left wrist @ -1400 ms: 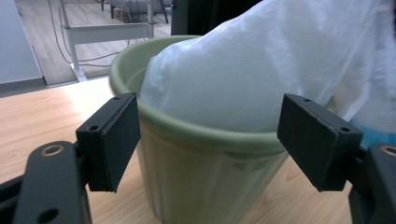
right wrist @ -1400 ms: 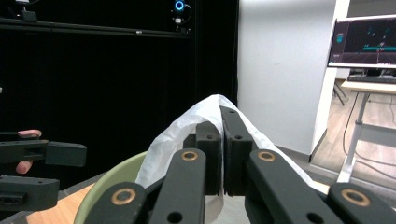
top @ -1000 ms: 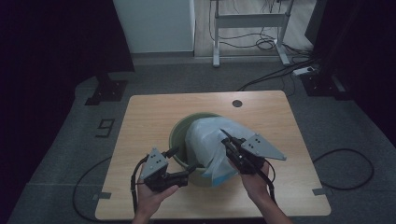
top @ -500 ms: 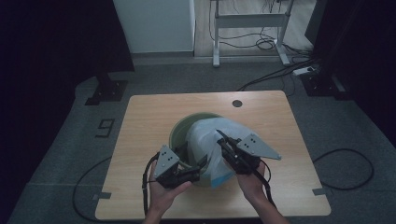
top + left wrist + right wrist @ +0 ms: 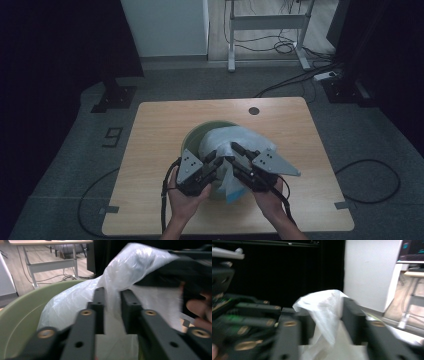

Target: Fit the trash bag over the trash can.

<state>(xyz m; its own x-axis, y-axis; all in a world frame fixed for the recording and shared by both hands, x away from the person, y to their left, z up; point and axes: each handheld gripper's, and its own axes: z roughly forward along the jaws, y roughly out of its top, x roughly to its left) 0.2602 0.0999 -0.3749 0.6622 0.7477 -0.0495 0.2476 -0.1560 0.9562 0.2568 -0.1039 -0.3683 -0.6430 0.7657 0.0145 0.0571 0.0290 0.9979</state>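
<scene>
High view: your left claw has just been closing and now pinches the plastic bag over the green bin near the surface's front edge, so your right claw, just loosening around it, can re-grip.

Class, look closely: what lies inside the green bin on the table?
A translucent white plastic bag fills the green bin and bulges over its rim. The bag covers the bin's bottom, so anything beneath stays hidden.
</scene>
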